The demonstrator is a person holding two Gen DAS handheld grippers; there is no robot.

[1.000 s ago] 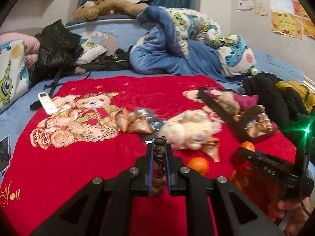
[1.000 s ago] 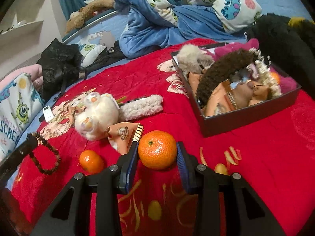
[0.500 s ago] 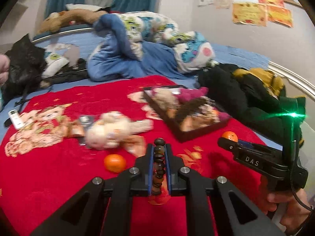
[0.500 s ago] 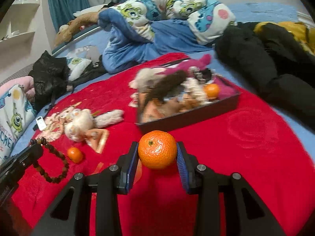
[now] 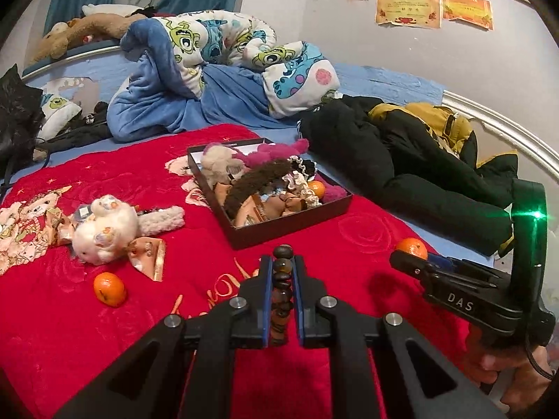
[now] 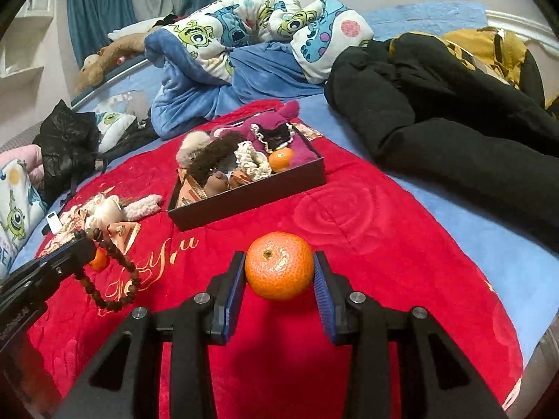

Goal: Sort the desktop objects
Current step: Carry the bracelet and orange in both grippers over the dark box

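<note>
My left gripper (image 5: 282, 272) is shut on a brown bead bracelet (image 5: 281, 293), held above the red blanket; the bracelet also shows hanging in the right wrist view (image 6: 111, 276). My right gripper (image 6: 279, 272) is shut on an orange tangerine (image 6: 279, 265), also seen at the right in the left wrist view (image 5: 412, 247). A dark box (image 5: 297, 227) (image 6: 244, 202) full of plush toys, scrunchies and one tangerine (image 6: 281, 159) lies ahead of both. A second loose tangerine (image 5: 109, 288) and a white plush toy (image 5: 104, 227) lie on the blanket at the left.
The red blanket (image 6: 367, 216) covers a blue bed. A black and yellow coat (image 6: 454, 104) lies at the right, a blue cartoon quilt (image 6: 244, 35) behind the box. Snack packets (image 5: 148, 255) lie beside the plush. A white remote (image 6: 53, 222) lies far left.
Both grippers have swung right and drawn back from the box, each still holding its object. The loose tangerine and plush now sit farther left in the left view.
</note>
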